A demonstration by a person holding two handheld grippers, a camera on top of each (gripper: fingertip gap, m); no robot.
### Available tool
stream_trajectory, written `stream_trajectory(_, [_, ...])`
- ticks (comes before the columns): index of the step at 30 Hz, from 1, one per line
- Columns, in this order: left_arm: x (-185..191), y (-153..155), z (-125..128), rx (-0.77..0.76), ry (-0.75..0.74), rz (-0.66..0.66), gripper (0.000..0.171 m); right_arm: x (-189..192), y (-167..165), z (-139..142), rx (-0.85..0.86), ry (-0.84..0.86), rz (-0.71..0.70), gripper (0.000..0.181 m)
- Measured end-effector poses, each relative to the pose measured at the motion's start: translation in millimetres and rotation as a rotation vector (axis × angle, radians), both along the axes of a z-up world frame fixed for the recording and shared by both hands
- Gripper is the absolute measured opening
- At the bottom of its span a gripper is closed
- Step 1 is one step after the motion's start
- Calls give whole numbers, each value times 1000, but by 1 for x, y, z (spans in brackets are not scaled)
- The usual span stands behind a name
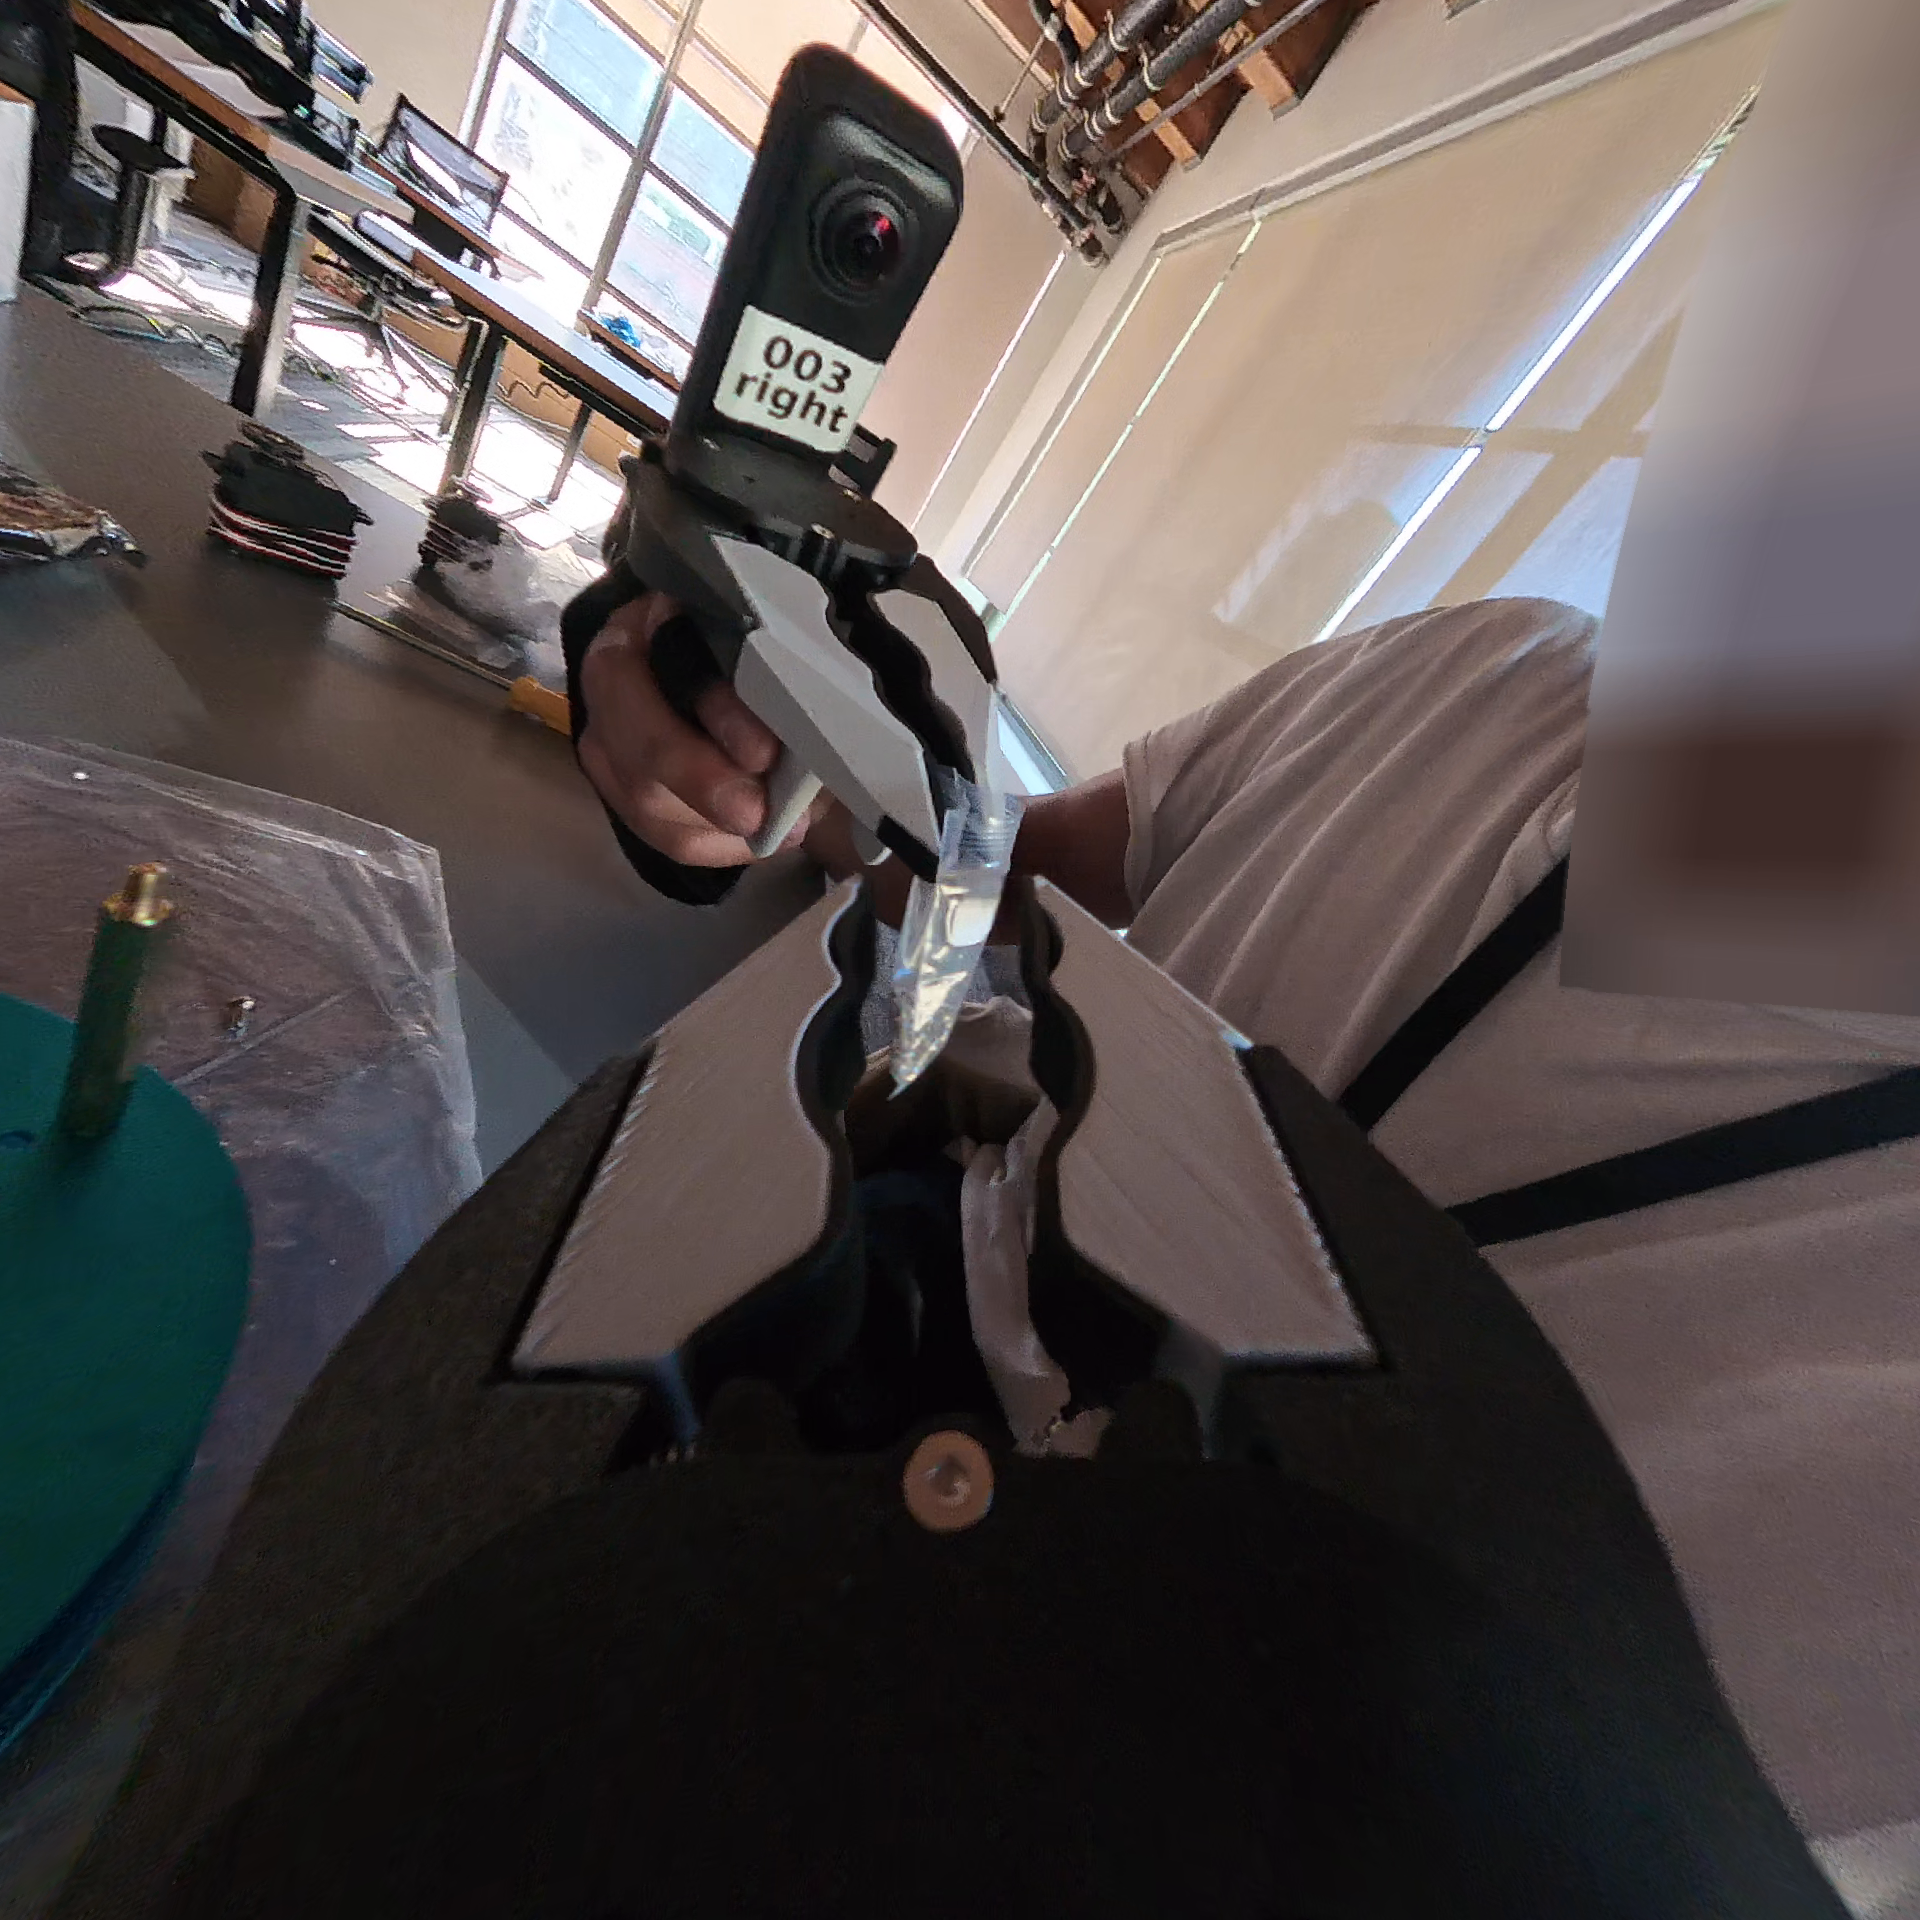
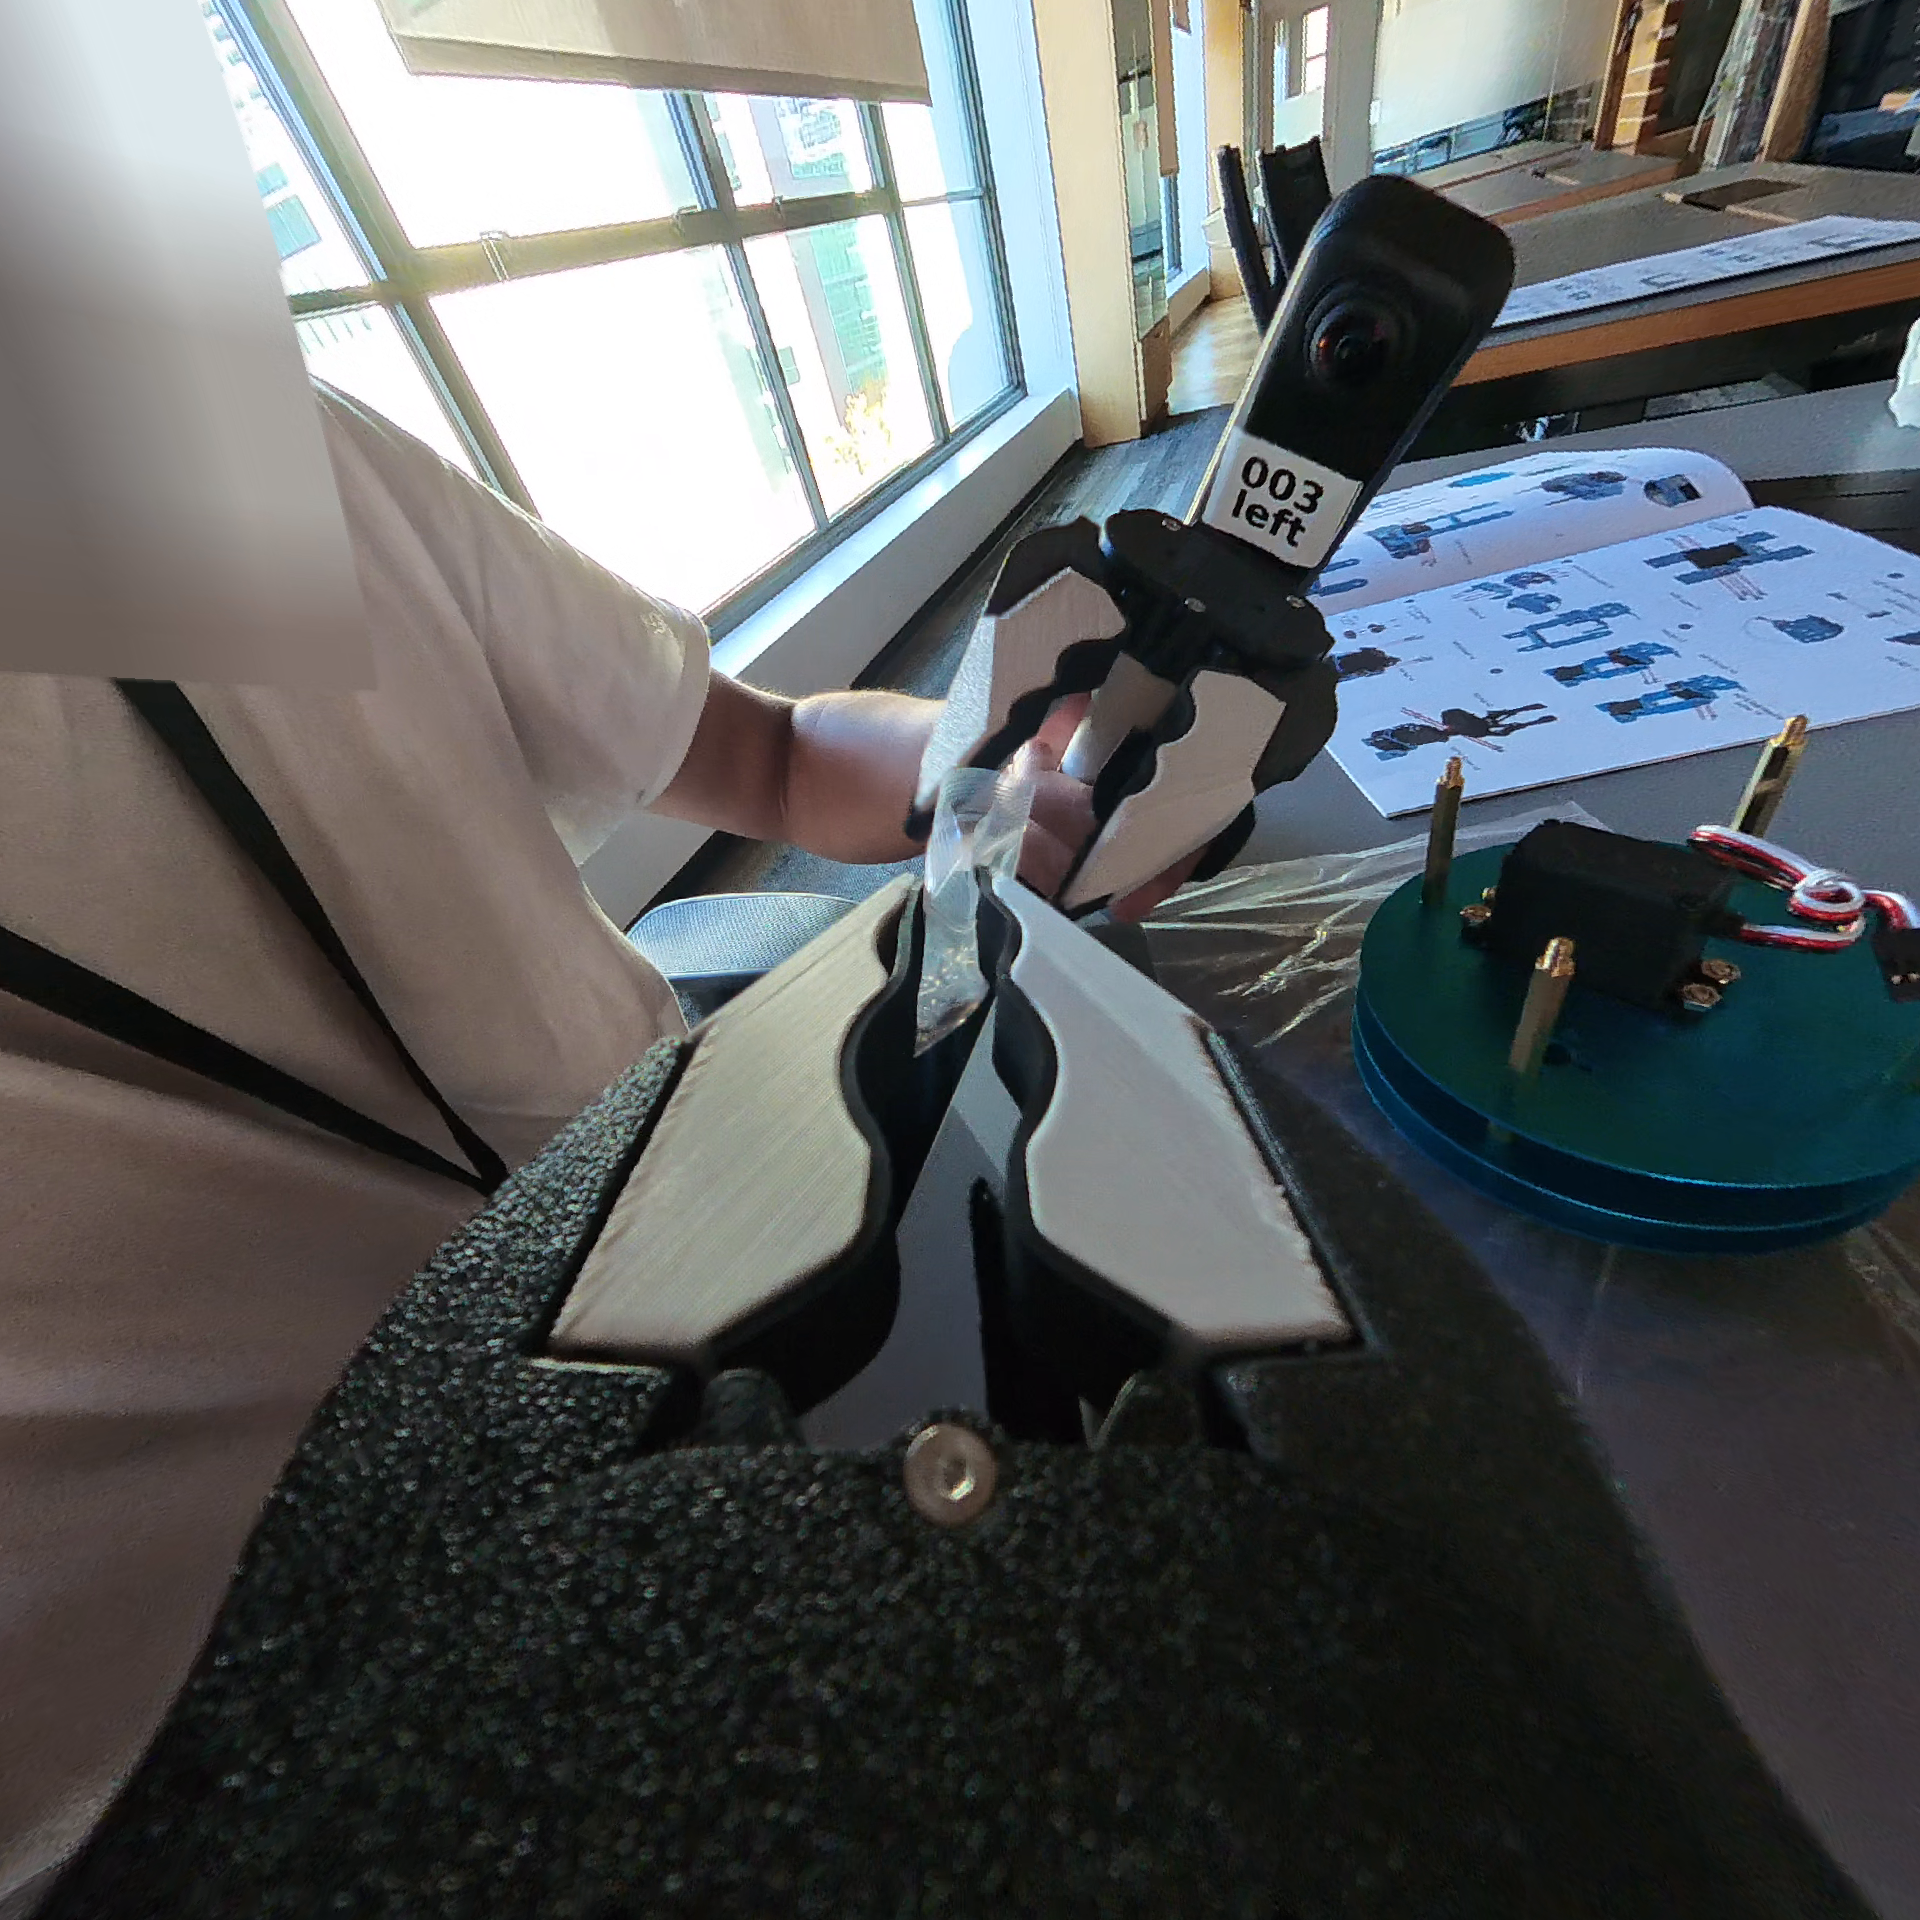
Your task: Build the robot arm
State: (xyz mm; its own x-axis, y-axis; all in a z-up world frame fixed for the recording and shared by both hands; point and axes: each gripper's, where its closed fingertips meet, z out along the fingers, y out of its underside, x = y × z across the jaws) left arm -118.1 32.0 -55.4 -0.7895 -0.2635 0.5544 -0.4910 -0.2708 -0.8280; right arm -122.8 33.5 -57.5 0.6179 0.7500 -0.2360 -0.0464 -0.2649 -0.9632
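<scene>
Dark grey table (image 2: pixel 1714 1455) with parts laid out on clear plastic sheet (image 2: pixel 1278 935).

A round blue-green plate assembly (image 2: pixel 1621 1132) stands on the plastic; an open instruction booklet (image 2: pixel 1621 623) lies beyond it. Small stacks of black parts (image 1: pixel 286 509) sit farther along the tabletop.

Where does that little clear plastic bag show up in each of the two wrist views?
Left wrist view: the small clear plastic bag hangs at centre, pinched at its top by the right tool, its lower end between the open left tool's fingers.
Right wrist view: centre, clamped between this tool's fingertips.
Shared landmark: the teal round base, lower left in the left view.
</scene>
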Motion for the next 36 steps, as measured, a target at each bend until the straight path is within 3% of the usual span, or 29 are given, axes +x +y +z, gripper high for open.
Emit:
stream_trajectory(1, [0, 0, -1, 6, -10, 6, 15, 0, 0, -1, -9, -3, 5, 7])
stream_trajectory(8, [3, 1, -6, 54, -59, 62, 0, 9, 4, -6, -28, 20, -35, 9])
stream_trajectory(15, [16, 9, -7, 130, -151, 243, 0, 35, 15, -15, -90, 121, -234, 22])
stream_trajectory(25, [18, 8, -8, 114, -133, 257, 0, 30, 8, -7, -39, 158, -224, 1])
stream_trajectory(29, [19, 7, -9, 120, -126, 262, 2, 31, 7, -7, -38, 163, -228, 0])
stream_trajectory(31, [20, 5, -7, 136, -150, 269, 17, 31, 7, -8, -44, 166, -223, 0])
stream_trajectory(36, [22, -2, -6, 175, -185, 257, 11, 28, 6, -8, -49, 164, -203, 0])
